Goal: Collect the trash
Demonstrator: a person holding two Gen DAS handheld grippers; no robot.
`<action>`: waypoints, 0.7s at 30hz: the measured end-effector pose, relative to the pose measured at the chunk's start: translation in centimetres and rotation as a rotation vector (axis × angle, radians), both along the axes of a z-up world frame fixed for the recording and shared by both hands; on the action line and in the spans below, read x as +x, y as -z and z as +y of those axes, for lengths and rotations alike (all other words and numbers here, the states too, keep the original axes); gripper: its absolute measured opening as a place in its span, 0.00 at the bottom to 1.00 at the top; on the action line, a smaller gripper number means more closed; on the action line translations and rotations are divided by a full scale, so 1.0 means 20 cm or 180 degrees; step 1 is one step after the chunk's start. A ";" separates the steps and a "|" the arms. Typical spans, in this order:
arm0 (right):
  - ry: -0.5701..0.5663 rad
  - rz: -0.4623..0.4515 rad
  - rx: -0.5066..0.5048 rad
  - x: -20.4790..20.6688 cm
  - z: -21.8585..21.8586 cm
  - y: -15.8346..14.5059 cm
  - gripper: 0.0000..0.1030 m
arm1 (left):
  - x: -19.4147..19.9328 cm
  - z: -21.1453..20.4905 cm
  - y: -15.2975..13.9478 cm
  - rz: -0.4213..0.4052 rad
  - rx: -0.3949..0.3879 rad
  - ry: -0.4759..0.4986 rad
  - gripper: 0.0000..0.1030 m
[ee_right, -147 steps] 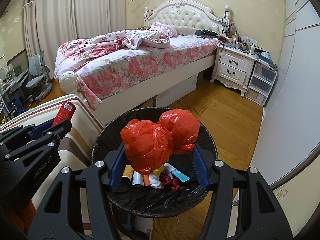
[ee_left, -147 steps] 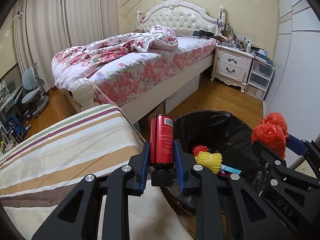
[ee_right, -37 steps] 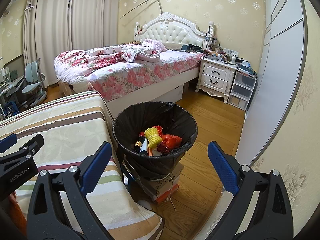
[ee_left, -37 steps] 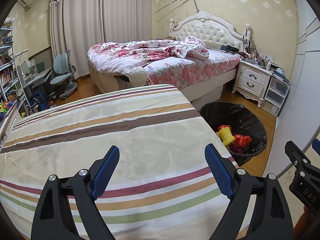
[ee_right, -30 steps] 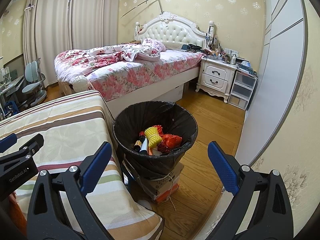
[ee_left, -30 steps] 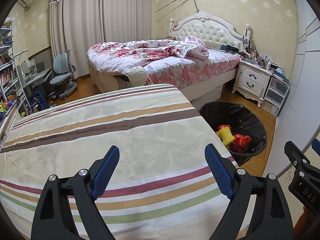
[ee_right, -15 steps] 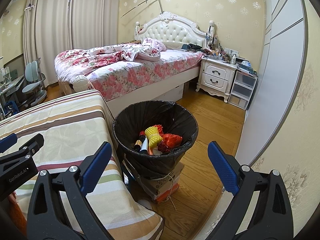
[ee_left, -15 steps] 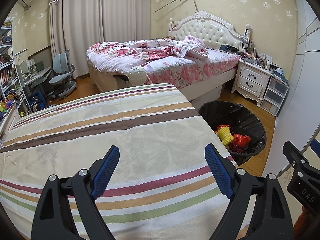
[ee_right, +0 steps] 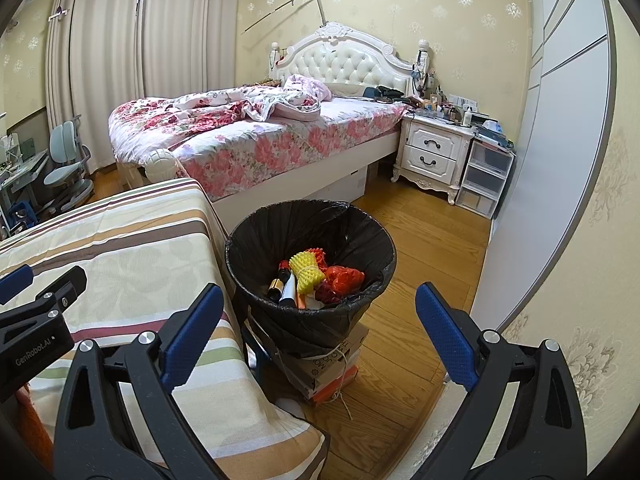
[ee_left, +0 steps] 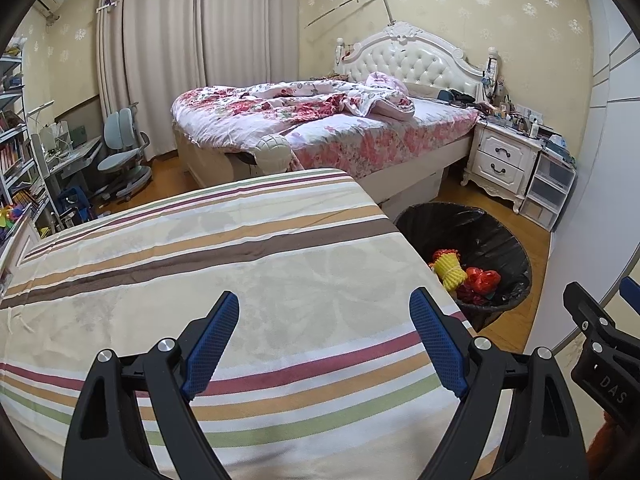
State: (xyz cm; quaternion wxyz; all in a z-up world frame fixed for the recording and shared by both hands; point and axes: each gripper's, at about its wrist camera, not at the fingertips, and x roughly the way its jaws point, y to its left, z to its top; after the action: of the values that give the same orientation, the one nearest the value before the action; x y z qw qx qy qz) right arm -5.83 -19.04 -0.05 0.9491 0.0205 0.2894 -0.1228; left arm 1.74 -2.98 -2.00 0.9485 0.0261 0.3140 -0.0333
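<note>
A black-lined trash bin (ee_right: 362, 224) stands on the wooden floor beside the striped bed; in the left wrist view the bin (ee_left: 500, 236) sits at the right. Inside lie a yellow foam net (ee_right: 306, 272), a red plastic bag (ee_right: 346, 278) and a dark bottle (ee_right: 278, 280). My left gripper (ee_left: 324, 312) hovers open over the striped bedcover (ee_left: 240, 264) with nothing between its blue pads. My right gripper (ee_right: 320, 304) is open too, empty, above the near rim of the bin.
A flowered bed (ee_right: 248, 136) with a white headboard fills the back. A white nightstand (ee_right: 434, 156) and plastic drawers (ee_right: 486, 180) stand at the right by a wardrobe door (ee_right: 552, 160). The bin rests on stacked boxes (ee_right: 332, 368). A desk chair (ee_left: 120, 152) stands at the left.
About five seconds ago the left gripper held a red can and the right a red bag over the bin; both are now empty and drawn back. Over the last second nothing has visibly moved.
</note>
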 end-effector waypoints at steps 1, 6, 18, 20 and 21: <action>0.0001 -0.0001 0.0001 0.00 0.00 0.00 0.92 | 0.00 0.00 0.00 -0.0010 0.0007 -0.0001 0.82; 0.0002 0.0005 0.0002 0.00 0.00 0.00 0.92 | -0.02 -0.01 -0.01 -0.0036 0.0001 0.0007 0.82; -0.0004 0.0008 -0.0001 0.00 0.00 0.00 0.92 | 0.01 0.03 -0.02 -0.0042 -0.0059 0.0051 0.82; -0.0010 0.0013 -0.0001 0.00 0.01 -0.01 0.92 | 0.01 0.04 -0.02 -0.0045 -0.0098 0.0063 0.82; -0.0016 0.0015 0.0001 0.00 0.01 -0.01 0.92 | 0.01 0.04 -0.03 -0.0047 -0.0113 0.0068 0.82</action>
State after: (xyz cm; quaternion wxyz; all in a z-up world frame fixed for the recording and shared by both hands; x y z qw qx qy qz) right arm -5.84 -18.81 0.08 0.9487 0.0196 0.2917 -0.1204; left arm 1.99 -2.22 -1.49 0.9507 0.0128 0.3060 -0.0487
